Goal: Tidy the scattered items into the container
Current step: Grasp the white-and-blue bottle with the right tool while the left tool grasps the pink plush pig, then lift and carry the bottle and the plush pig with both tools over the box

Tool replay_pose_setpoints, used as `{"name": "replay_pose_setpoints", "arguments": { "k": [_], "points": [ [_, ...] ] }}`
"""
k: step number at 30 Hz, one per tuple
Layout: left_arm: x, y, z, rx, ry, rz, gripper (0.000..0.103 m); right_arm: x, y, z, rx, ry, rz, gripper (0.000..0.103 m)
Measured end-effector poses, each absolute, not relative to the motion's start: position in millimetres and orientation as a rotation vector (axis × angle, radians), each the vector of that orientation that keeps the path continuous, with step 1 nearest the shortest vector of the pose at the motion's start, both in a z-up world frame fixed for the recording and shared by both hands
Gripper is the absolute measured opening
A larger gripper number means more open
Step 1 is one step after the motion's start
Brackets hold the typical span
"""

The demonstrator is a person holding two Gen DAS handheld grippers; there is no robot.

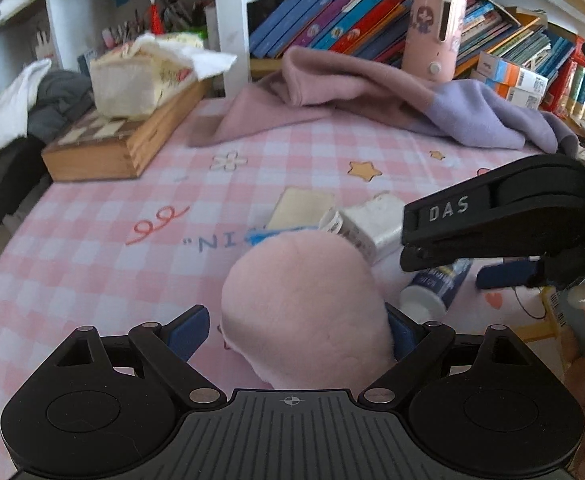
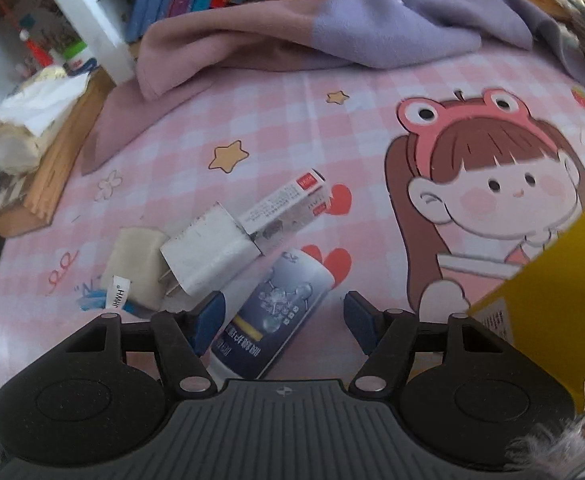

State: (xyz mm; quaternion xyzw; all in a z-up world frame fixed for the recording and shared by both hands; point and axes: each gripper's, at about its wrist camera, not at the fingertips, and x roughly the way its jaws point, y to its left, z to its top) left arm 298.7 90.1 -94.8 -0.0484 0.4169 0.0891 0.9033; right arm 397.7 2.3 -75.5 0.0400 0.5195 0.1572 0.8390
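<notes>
Right now the left gripper [image 1: 298,330] has its fingers spread around a pink puff [image 1: 304,308], whether pinching it I can't tell. The right gripper [image 2: 284,320] hangs with fingers wide apart over the tube [image 2: 276,312], which lies just beside the charger [image 2: 208,256]. It looks like the grasping step; next it should drop, close, then carry right of the charger to the yellow box [image 2: 548,304].

Pink checked tablecloth [image 2: 252,120] w/ cartoon girl print, white charger [image 2: 208,252] mid-cloth, cream pad [image 2: 136,264] just left of charger, small med box [image 2: 288,204] touching its right, blue tube [image 2: 276,312] near its front, pink-purple cloth [image 2: 312,28] well behind charger, wooden box [image 1: 120,140] far left, yellow box [image 2: 552,304] far right.
</notes>
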Motion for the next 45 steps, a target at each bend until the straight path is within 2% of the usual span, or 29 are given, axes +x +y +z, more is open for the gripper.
{"name": "replay_pose_setpoints", "arguments": {
  "k": [4, 6, 8, 13, 27, 45],
  "points": [
    [295, 93, -97, -0.132, 0.853, 0.174, 0.076, 398, 8, -75, 0.034, 1.075, 0.377, 0.051],
    [293, 94, -95, -0.132, 0.851, 0.169, 0.071, 395, 10, -74, 0.018, 1.069, 0.418, 0.039],
    [291, 95, -93, -0.139, 0.849, 0.162, 0.066, 392, 12, -74, -0.002, 1.072, 0.456, 0.034],
    [279, 97, -80, -0.123, 0.825, 0.16, 0.062, 379, 13, -68, 0.009, 1.066, 0.537, 0.031],
    [214, 98, -38, -0.128, 0.71, 0.135, 0.062, 317, -14, -15, -0.009, 0.897, 0.658, 0.031],
    [119, 80, 1, -0.067, 0.621, 0.054, 0.062, 221, -57, 22, -0.018, 0.796, 0.679, 0.031]
  ]
}}
